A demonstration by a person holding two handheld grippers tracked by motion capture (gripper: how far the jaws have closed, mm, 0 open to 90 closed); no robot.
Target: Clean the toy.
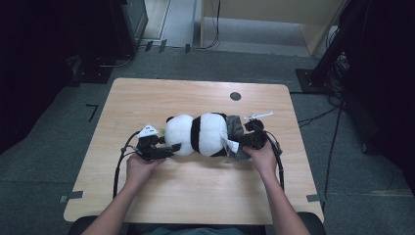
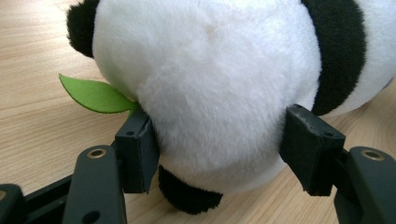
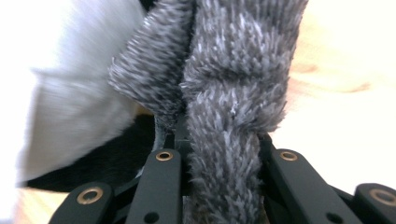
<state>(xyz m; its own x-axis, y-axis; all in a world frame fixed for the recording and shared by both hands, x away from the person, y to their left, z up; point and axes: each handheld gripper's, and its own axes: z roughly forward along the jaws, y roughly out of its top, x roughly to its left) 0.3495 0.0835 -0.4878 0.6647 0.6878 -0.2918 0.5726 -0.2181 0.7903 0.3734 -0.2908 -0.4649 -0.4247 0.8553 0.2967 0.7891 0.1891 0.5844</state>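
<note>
On the wooden table we see the plush panda lying on its side. Our left gripper has its jaws spread partway around the panda's white head, both pads pressing into the fur. Our right gripper is clamped tight on the grey fuzzy cloth at the panda's other end.

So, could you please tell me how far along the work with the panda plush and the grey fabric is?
Done: the left tongs grip the panda plush by its head, steadying it on the table. In hand: the right tongs are clamped on the grey fuzzy fabric bunched at the plush's lower end. Left: the fabric covers none of the body; whether it goes on or comes off cannot be told.
</note>
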